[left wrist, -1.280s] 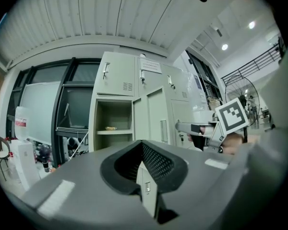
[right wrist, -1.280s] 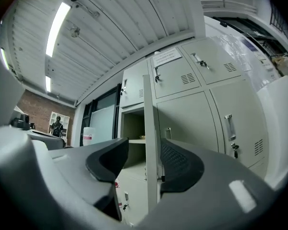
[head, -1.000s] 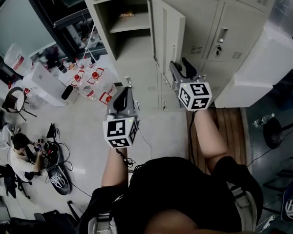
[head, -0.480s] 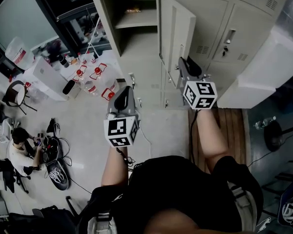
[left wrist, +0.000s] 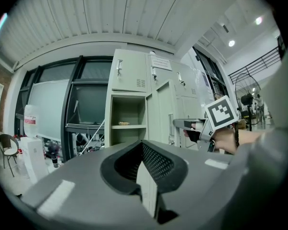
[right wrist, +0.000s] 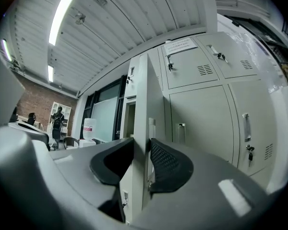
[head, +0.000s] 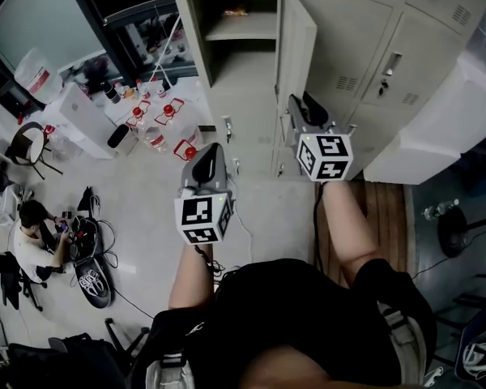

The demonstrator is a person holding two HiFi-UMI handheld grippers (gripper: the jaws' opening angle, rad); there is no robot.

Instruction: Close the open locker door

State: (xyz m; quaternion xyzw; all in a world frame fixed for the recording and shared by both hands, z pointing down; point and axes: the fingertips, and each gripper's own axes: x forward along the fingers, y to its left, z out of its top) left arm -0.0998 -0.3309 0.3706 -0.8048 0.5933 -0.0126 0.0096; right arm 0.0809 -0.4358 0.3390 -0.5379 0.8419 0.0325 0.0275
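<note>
Right gripper [right wrist: 140,159] is on it: its fingers have just been closing and now pinch the free edge of the locker door [head: 296,51], which stands swung right out from its open compartment [head: 235,55]. Left gripper [head: 210,154] hangs out in front of the lockers, fingers parted and empty. The hold looks made, but the whole swing shut is yet to come.

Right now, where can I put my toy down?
The floor patch between the lockers and the wooden boards is bare; so is the open locker under its shelf. By the bottles it's crowded.
</note>
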